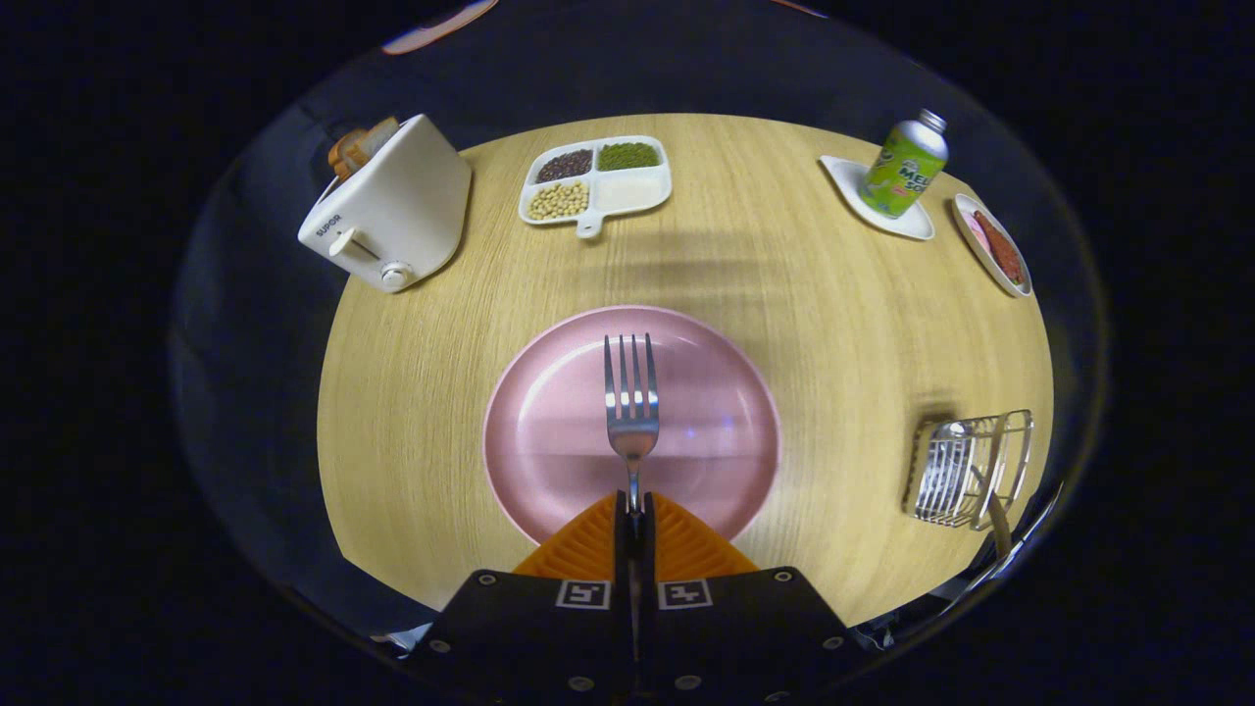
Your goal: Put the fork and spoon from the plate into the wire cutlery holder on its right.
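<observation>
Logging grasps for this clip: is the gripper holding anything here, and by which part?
Yes: the gripper is shut on the fork, pinching its handle, with the tines pointing ahead over the pink plate.

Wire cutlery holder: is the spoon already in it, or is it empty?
Holding the spoon: its bowl and handle show inside the wire cutlery holder. The gripper is shut on the fork above the plate.

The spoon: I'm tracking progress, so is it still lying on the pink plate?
No: the pink plate has just the fork over it, its handle clamped in the hand-held gripper; a spoon sits in the wire holder.
</observation>
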A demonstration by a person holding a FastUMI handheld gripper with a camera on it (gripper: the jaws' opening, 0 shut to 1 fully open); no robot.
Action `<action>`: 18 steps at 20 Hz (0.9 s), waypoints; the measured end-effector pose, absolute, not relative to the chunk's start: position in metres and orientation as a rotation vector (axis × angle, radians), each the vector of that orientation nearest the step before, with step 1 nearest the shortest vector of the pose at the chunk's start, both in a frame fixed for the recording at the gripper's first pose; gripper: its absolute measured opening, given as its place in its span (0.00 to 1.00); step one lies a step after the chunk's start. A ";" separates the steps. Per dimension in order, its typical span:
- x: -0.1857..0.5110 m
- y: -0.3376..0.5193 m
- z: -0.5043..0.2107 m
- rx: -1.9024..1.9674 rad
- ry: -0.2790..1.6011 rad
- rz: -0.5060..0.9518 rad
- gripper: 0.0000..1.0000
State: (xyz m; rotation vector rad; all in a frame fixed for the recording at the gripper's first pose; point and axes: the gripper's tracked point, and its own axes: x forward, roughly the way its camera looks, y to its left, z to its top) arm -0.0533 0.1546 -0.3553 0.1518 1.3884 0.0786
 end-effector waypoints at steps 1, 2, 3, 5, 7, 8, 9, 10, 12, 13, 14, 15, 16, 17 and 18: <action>-0.057 0.140 -0.348 0.161 1.385 0.064 0.03; -0.061 0.126 -0.340 0.174 1.380 0.045 0.03; -0.065 0.111 -0.333 0.183 1.374 0.027 0.03; -0.070 0.081 -0.324 0.197 1.362 -0.017 0.03; -0.079 0.049 -0.312 0.215 1.361 -0.055 0.03; -0.081 0.035 -0.311 0.231 1.365 -0.074 0.03; -0.087 0.020 -0.312 0.241 1.382 -0.093 0.03; -0.092 0.007 -0.317 0.247 1.392 -0.117 0.03; -0.104 -0.019 -0.318 0.255 1.424 -0.144 0.03; -0.110 -0.027 -0.318 0.272 1.447 -0.144 0.03; -0.114 -0.031 -0.319 0.292 1.471 -0.139 0.04; -0.118 -0.035 -0.322 0.302 1.505 -0.131 0.03; -0.122 -0.039 -0.325 0.304 1.532 -0.126 0.03; -0.124 -0.045 -0.327 0.291 1.556 -0.123 0.04; -0.125 -0.051 -0.329 0.279 1.574 -0.117 0.04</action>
